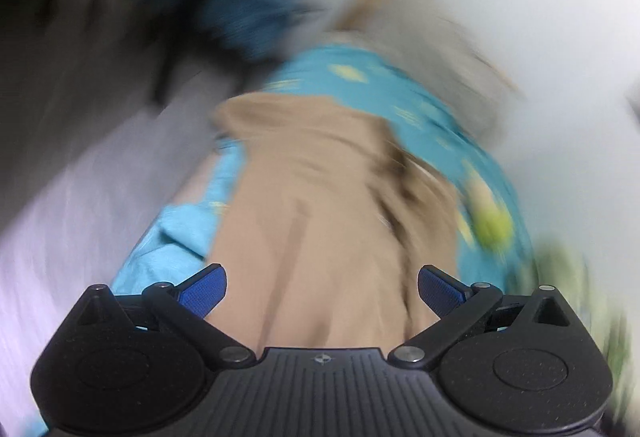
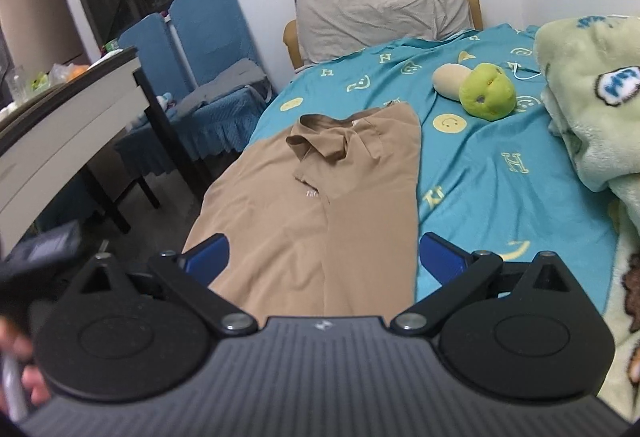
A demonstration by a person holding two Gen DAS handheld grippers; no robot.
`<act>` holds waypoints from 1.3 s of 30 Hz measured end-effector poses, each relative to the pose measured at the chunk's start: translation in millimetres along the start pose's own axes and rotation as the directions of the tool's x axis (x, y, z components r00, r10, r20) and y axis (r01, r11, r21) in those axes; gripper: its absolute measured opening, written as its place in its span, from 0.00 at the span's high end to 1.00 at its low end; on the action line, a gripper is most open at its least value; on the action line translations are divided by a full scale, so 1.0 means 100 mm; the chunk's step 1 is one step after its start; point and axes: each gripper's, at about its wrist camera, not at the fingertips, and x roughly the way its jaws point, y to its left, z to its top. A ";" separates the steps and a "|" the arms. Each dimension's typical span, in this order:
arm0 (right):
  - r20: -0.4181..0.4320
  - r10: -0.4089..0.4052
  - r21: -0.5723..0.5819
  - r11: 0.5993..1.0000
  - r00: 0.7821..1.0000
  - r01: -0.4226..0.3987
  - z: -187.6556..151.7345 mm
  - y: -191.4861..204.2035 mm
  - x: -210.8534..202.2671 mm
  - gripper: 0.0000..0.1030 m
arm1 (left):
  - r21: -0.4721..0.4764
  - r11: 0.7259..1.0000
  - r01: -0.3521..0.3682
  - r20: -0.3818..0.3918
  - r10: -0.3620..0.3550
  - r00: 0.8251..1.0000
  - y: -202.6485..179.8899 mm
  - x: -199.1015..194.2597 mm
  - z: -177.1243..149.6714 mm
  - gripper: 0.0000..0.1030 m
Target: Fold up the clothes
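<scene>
Shirt (image 2: pixel 320 197), tan, lies lengthwise on teal sheet (image 2: pixel 480 173) near bed's left edge, plush toy (image 2: pixel 486 91) well apart; left gripper (image 1: pixel 322 291) and right gripper (image 2: pixel 322 257) both spread wide, empty.

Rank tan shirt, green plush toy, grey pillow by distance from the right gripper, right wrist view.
From the right gripper, jaws open:
1. tan shirt: directly ahead, its near end lying between the open fingers, collar at the far end.
2. green plush toy: beyond the shirt, to the right, on the teal sheet.
3. grey pillow: farthest, at the head of the bed against the wall.
</scene>
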 end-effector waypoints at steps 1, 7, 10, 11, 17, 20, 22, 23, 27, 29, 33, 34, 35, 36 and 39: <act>-0.001 -0.008 0.010 1.000 1.000 0.008 0.01 -0.01 0.07 0.00 | -0.103 0.995 -0.019 -0.002 0.019 1.000 0.13 0.16 0.15 0.01; -0.052 -0.086 0.034 0.996 0.995 0.088 -0.16 -0.27 0.48 0.00 | -0.400 0.916 0.008 0.036 0.007 0.999 0.70 0.96 0.80 0.02; -0.113 -0.105 0.115 0.986 0.988 0.118 -0.17 -0.47 0.71 0.00 | -0.477 0.877 0.053 0.064 -0.025 0.998 0.88 1.37 0.97 0.02; -0.125 -0.095 0.141 0.983 0.988 0.113 -0.17 -0.52 0.78 0.00 | -0.501 0.864 0.057 0.060 -0.031 0.998 0.93 1.52 1.01 0.02; -0.163 -0.104 0.158 0.979 0.981 0.130 -0.20 -0.65 1.15 0.00 | -0.615 0.782 0.099 0.110 -0.039 0.993 1.32 2.21 1.24 0.18; -0.202 -0.094 0.187 0.973 0.975 0.132 -0.24 -0.72 1.35 0.00 | -0.621 0.770 0.148 0.132 -0.084 0.988 1.39 2.41 1.36 0.19; -0.219 -0.090 0.195 0.972 0.972 0.134 -0.26 -0.75 1.43 0.00 | -0.572 0.810 0.124 0.109 -0.075 0.991 1.33 2.50 1.43 0.19; -0.224 -0.088 0.200 0.971 0.971 0.134 -0.27 -0.76 1.45 0.00 | -0.547 0.830 0.111 0.098 -0.068 0.993 1.30 2.55 1.47 0.21; -0.220 -0.083 0.219 0.967 0.972 0.132 -0.27 -0.78 1.44 0.00 | -0.496 0.862 0.105 0.128 -0.047 0.991 1.20 2.56 1.56 0.87; -0.209 -0.081 0.228 0.965 0.975 0.129 -0.26 -0.78 1.39 0.00 | -0.416 0.907 0.070 0.146 -0.009 0.989 1.04 2.50 1.63 0.96; -0.172 -0.092 0.238 0.962 0.981 0.132 -0.21 -0.80 1.27 0.00 | -0.130 0.991 -0.034 0.251 0.066 0.966 0.37 2.21 1.72 0.96; -0.162 -0.095 0.241 0.961 0.982 0.133 -0.20 -0.80 1.24 0.00 | -0.045 0.996 -0.073 0.278 0.083 0.957 0.15 2.12 1.73 0.96; -0.154 -0.099 0.243 0.961 0.983 0.135 -0.19 -0.81 1.21 0.00 | 0.046 0.993 -0.110 0.307 0.091 0.947 -0.09 2.03 1.69 0.96; -0.149 -0.104 0.244 0.960 0.983 0.138 -0.18 -0.81 1.18 0.00 | 0.136 0.980 -0.149 0.337 0.096 0.937 -0.33 1.95 1.65 0.96; -0.141 -0.123 0.241 0.958 0.982 0.154 -0.16 -0.83 1.11 0.00 | 0.398 0.884 -0.245 0.421 0.062 0.905 -1.09 1.77 1.41 0.96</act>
